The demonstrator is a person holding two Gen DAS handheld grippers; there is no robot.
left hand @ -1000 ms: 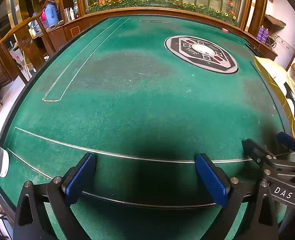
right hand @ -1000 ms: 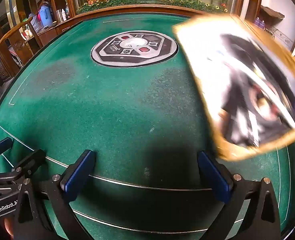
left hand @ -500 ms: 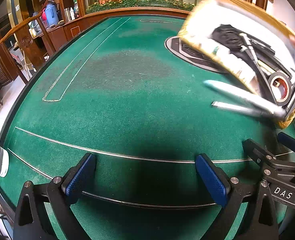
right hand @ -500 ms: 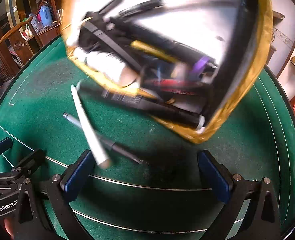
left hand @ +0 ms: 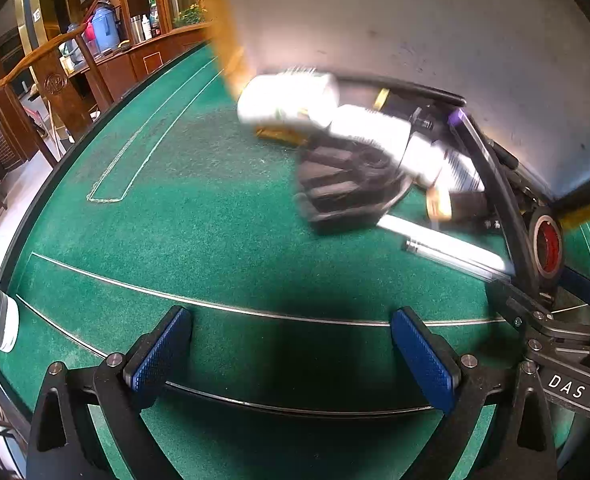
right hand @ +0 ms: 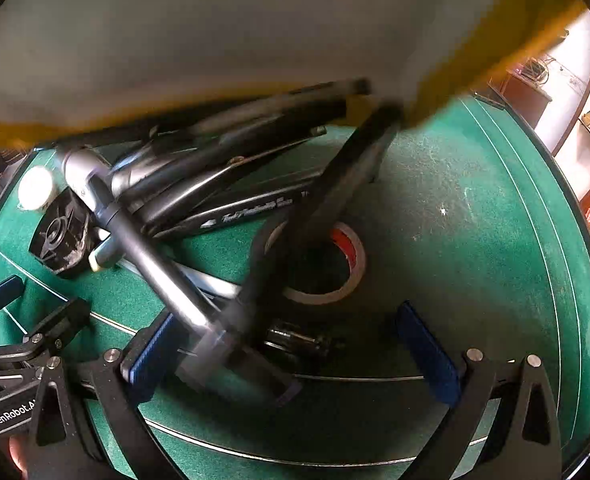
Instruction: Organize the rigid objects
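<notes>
Overhead, a yellow-rimmed tray (left hand: 435,20) was tipped above the green felt table (left hand: 215,216), its pale underside filling the top of both views, blurred. Its contents lay spilled beneath it: a white tube (left hand: 291,98), a black block (left hand: 343,184), a silver pen (left hand: 451,252) and a roll of tape (right hand: 323,264) with a red core, flat on the felt. Dark pens (right hand: 231,184) were heaped across one another, some reaching between the right gripper's (right hand: 291,352) fingers. That gripper stood wide open, clamping nothing. The left gripper (left hand: 291,356) also stood wide open and empty over bare felt, near the pile.
</notes>
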